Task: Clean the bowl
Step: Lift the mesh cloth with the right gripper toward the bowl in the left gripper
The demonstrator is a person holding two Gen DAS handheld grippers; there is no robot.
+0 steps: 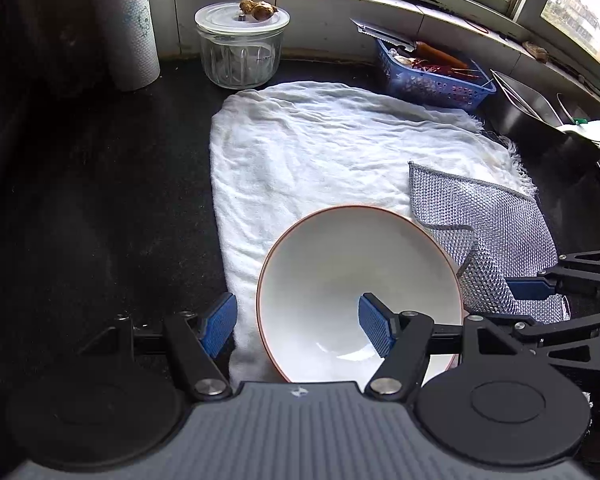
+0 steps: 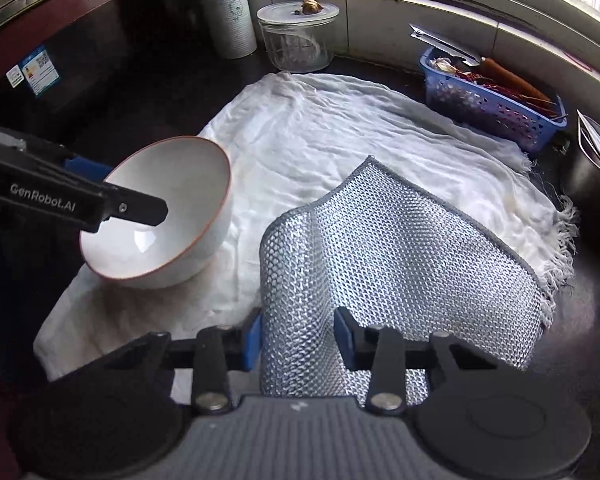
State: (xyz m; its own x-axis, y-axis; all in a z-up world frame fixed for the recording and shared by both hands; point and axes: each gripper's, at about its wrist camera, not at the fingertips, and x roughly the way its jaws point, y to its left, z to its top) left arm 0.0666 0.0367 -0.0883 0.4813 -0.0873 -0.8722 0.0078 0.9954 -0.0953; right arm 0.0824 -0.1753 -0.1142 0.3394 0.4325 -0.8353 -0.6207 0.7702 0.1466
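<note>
Since it looked like glazed ceramic, the bowl (image 2: 160, 216) was going to be stiff, smooth, probably slick if wet, and chippable if knocked against the table (image 1: 100, 200). It sat tilted on the white towel (image 1: 320, 140), mouth tipped toward the left gripper (image 1: 298, 324), near the towel's front-left corner. The rim with its thin reddish edge was the obvious place to take it: one finger inside, one outside, pinching the wall. That was how the left jaws stood, wide apart and straddling the near rim, one blue pad inside the bowl and the other outside over the towel. I couldn't tell for sure whether either pad was touching the wall, but they weren't pinching it, so I'd call the bowl braced at best, not held.

Just beside it on the right lay the silver mesh scrubbing cloth (image 2: 400, 248), soft, floppy and light, the kind of thing that bunches wherever you pinch it. The right gripper (image 2: 298, 340) had its jaws closed on a raised fold of that cloth, near edge lifted, the rest draped on the towel.

Farther back: a lidded glass jar (image 1: 240, 52), a paper towel roll (image 1: 124, 24), a blue basket (image 1: 432, 80).
</note>
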